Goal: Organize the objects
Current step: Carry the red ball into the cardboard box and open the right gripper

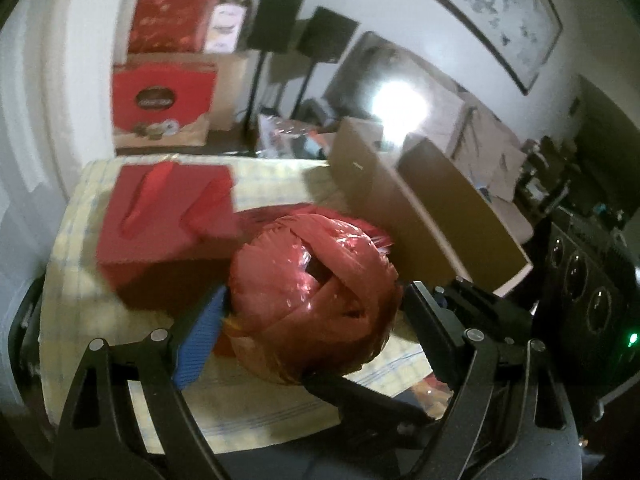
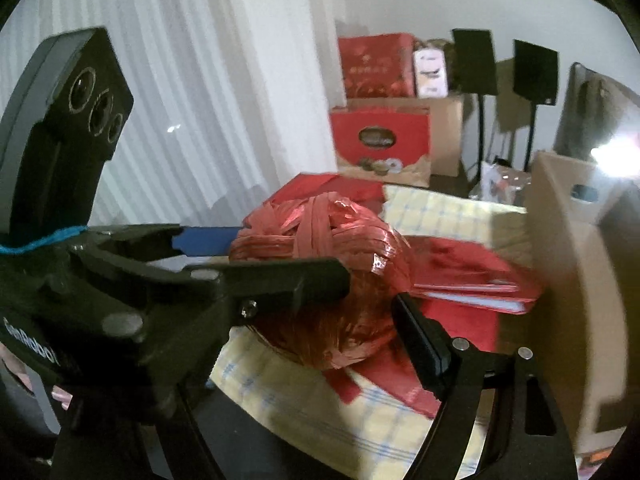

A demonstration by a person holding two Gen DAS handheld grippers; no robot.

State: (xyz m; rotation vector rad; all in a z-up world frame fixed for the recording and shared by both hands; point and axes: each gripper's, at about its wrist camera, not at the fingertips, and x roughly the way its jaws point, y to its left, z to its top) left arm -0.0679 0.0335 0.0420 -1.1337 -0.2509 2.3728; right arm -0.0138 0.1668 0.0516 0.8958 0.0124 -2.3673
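Ball between the left gripper's fingers; box to its right.

The left gripper [image 1: 310, 300] grasps the red ribbon ball [image 1: 316, 296], one finger on each flank, the ball low over the checked cloth [image 1: 272, 412] near the counter's front edge. The ball is near-round, with no long axis. The right gripper [image 2: 372, 292] is spread beside the same ball, grasping nothing. The open cardboard box [image 1: 420, 216] stands just beyond the ball, on the right edge.
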